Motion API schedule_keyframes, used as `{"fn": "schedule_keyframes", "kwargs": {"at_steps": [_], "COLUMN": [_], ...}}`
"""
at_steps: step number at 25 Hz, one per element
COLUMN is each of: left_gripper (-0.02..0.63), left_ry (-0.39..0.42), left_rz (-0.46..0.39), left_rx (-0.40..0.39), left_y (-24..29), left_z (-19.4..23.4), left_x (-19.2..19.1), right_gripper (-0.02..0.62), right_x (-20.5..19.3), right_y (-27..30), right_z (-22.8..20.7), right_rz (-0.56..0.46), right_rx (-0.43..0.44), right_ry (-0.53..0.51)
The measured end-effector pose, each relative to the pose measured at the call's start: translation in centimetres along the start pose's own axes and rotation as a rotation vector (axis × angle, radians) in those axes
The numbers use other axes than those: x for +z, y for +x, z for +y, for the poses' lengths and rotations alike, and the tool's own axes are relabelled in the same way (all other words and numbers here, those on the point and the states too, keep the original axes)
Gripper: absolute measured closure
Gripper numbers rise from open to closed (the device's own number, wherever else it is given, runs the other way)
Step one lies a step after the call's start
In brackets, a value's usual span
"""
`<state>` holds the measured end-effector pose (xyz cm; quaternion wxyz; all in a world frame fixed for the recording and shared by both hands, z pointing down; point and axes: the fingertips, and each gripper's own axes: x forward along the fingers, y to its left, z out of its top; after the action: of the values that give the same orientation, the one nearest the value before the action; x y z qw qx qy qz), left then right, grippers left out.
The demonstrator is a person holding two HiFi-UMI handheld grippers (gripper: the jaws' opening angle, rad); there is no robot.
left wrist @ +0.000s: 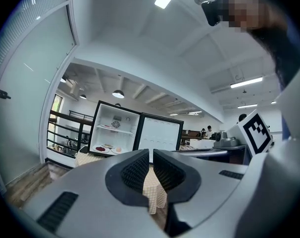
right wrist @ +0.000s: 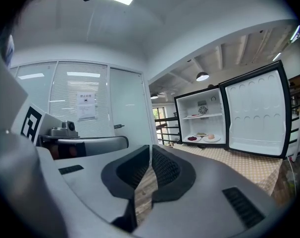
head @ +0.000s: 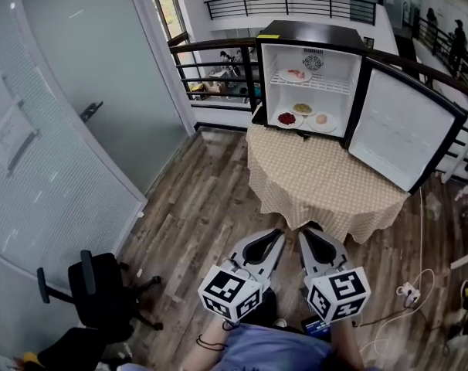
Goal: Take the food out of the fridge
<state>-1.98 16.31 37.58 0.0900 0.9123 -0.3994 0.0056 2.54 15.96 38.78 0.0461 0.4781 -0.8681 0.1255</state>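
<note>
Open fridge ahead of you, both tongs held low in front of it.

Your left tongs point(head: 276, 234) and right tongs point(head: 308, 232) hang side by side above the wooden plank floor point(head: 195, 215), jaws together, at the near edge of the round tabletop in a beige checked cloth point(head: 327, 188). On it stands the small black fridge with a white interior point(head: 311, 31), its door point(head: 400, 122) swung right. A white plate of pale food point(head: 296, 74) sits on the wire shelf. Below it lie a plate of red food point(head: 286, 119), a plate of yellowish food point(head: 303, 108) and a plate with a pinkish lump point(head: 322, 120).

No text is legible in any view. A paper notice point(right wrist: 85, 106) on the glass wall point(right wrist: 51, 93), left of the fridge point(right wrist: 204, 125), carries print too small to read.
</note>
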Motion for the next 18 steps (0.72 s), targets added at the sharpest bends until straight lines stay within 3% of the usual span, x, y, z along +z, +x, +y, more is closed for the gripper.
{"fn": "schedule_keyframes", "kwargs": {"at_steps": [10,18], "left_gripper": [0.586,0.586], "left_ry": [-0.035,-0.051], "left_rz": [-0.040,-0.052], "left_rx": [0.030,-0.012], "left_y": [5.7,10.3], "left_z": [8.9,14.6], "left_x": [2.7,5.2], "right_gripper": [0.569,0.569], "right_x": [2.2,4.5], "right_y": [8.3,15.0], "right_z": [-3.7,-6.1], "right_rz": [0.027,0.035], "right_rx": [-0.022,-0.029], "right_ry": [0.008,0.049]}}
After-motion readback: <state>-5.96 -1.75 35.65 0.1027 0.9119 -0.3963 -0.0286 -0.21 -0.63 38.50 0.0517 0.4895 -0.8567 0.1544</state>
